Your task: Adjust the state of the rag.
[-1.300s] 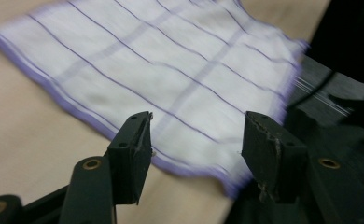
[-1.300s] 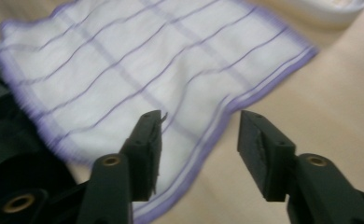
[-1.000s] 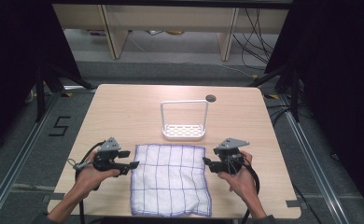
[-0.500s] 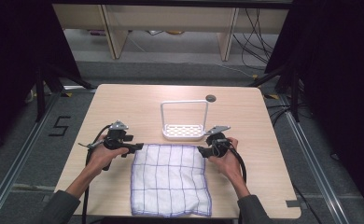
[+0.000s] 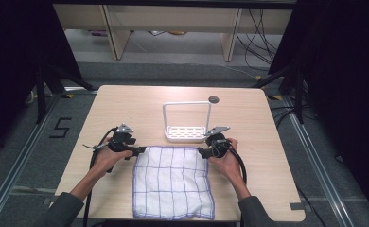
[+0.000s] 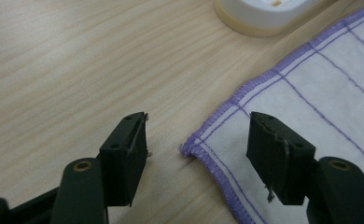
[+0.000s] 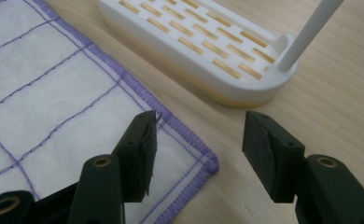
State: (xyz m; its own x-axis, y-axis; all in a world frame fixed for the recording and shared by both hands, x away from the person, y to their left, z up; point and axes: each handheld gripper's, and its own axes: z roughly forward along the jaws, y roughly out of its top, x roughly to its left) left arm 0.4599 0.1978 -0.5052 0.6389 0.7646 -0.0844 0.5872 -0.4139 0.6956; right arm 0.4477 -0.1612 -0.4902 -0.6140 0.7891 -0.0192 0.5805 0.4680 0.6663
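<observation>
I'm looking down at a white cloth [image 5: 171, 182] with a purple grid and purple hem, lying flat on the near half of the wooden table [image 5: 126, 104]. The left gripper [image 5: 136, 151] is sitting at the cloth's far left corner, the right gripper [image 5: 201, 151] at its far right corner, each held in a hand.

In the left gripper view the cloth corner [image 6: 192, 148] is lying on the wood between the two black jaws, untouched; the jaws have just been closing a little but are standing apart, nothing pinched.

In the right gripper view the jaws are standing wide as well, straddling the other cloth corner [image 7: 203, 161]; one jaw is hanging over the cloth, the other over bare table. I'm seeing no pad pressing on the fabric.

A white slotted rack [image 5: 186, 133] with a tall hoop handle is standing just beyond the cloth's far edge, between the two grippers and near the cloth, not touching it as far as I'm telling.
</observation>
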